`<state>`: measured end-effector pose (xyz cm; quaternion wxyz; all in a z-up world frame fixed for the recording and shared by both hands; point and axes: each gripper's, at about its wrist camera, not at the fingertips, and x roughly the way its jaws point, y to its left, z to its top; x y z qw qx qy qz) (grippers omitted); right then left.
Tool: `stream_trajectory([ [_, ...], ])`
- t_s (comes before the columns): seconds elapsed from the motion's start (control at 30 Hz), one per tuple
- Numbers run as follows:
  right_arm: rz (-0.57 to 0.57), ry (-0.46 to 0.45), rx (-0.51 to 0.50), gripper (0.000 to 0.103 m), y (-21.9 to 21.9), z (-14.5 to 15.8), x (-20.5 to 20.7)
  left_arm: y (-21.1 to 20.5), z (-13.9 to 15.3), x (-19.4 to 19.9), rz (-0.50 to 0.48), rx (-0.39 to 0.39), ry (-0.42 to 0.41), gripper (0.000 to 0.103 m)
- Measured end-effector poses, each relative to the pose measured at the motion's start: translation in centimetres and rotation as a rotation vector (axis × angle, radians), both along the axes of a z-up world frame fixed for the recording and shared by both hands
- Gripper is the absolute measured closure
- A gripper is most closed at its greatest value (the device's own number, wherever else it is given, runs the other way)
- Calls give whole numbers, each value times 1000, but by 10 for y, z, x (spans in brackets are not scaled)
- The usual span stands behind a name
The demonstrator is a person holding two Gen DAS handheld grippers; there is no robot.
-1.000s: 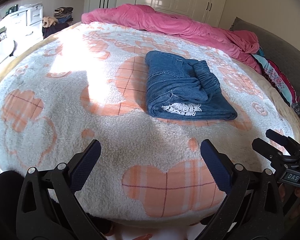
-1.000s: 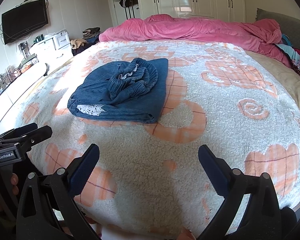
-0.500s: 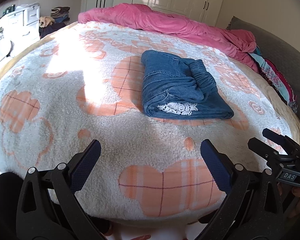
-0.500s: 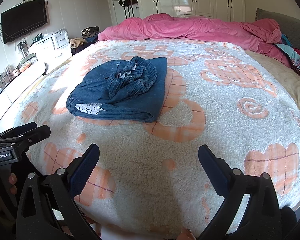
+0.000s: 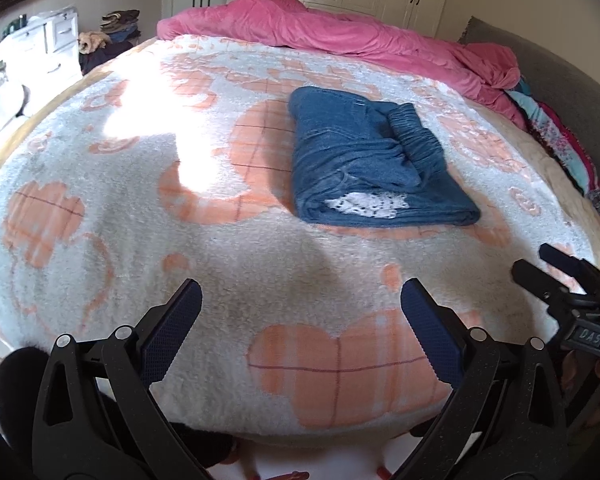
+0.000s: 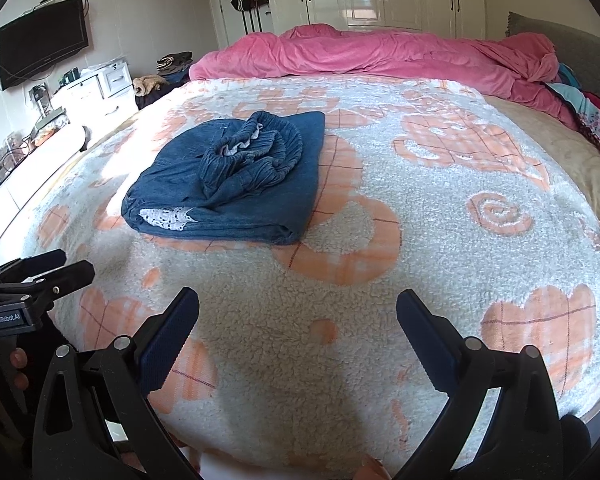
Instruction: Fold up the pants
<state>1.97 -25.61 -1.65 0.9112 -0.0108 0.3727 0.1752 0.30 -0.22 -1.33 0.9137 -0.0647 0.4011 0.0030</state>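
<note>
Blue denim pants (image 5: 364, 160) lie folded into a compact rectangle on the white and orange fleece blanket (image 5: 140, 200), with the gathered waistband on top and a bit of white lace at the near edge. They also show in the right wrist view (image 6: 236, 184). My left gripper (image 5: 300, 308) is open and empty, held back near the bed's front edge, well short of the pants. My right gripper (image 6: 298, 316) is open and empty too, near the front edge and to the right of the pants. Each gripper shows at the edge of the other's view.
A crumpled pink duvet (image 6: 380, 56) lies across the far end of the bed. Colourful clothes (image 5: 560, 140) are piled at the right side by a grey headboard (image 6: 572, 44). White drawers (image 6: 100, 84) and a wall TV (image 6: 40, 40) stand on the left.
Both grippers have drawn back a little from the pants and stayed open. The folded pants have not moved.
</note>
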Motion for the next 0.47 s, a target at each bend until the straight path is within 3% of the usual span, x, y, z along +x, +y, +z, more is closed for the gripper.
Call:
stream_trajectory([
  [0.2, -51, 0, -24, 4, -24, 4, 17, 37, 7, 7, 38, -80, -18, 9],
  [0.3, -145, -6, -52, 4, -63, 9, 46, 71, 11, 37, 116, 2, 10, 9],
  [0.47, -353, 54, -84, 4, -158, 13, 127, 175, -1, 120, 310, 43, 104, 9],
])
